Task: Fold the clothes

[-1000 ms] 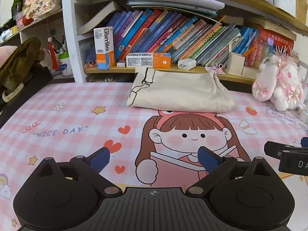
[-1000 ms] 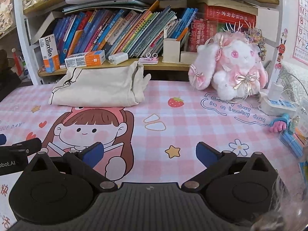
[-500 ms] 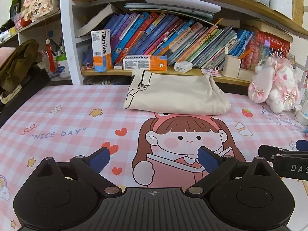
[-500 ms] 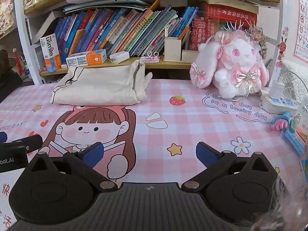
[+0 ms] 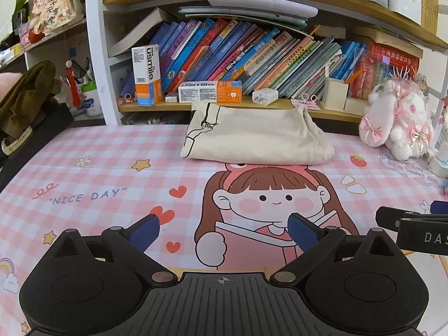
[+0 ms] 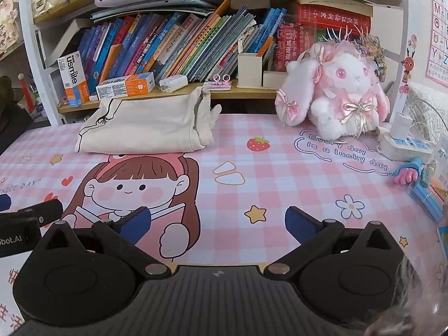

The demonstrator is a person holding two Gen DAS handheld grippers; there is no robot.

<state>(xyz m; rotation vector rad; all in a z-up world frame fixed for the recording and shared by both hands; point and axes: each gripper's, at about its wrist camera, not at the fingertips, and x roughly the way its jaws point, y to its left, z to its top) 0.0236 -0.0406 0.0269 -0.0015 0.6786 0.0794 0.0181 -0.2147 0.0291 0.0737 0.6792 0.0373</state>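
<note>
A cream garment (image 5: pixel 254 137) with a black line drawing lies folded at the back of the pink checked mat (image 5: pixel 112 168), just in front of the bookshelf; in the right wrist view the same garment (image 6: pixel 145 126) sits far left. My left gripper (image 5: pixel 222 231) hovers open above the cartoon girl print, well short of the garment, nothing between its blue pads. My right gripper (image 6: pixel 218 222) is open too, over the mat's near middle, empty. The right gripper's black body (image 5: pixel 414 226) shows at the right edge of the left wrist view.
A bookshelf (image 5: pixel 252 56) with books and toothpaste boxes runs along the back. A pink plush rabbit (image 6: pixel 336 95) sits at the back right, with a power strip (image 6: pixel 403 142) and small toys (image 6: pixel 411 173) beside it. Dark clothing (image 5: pixel 25 106) is piled at far left.
Both grippers have drawn back slightly from the shelf, so the folded garment looks a little farther away. Both stay open and empty; the garment has not moved.
</note>
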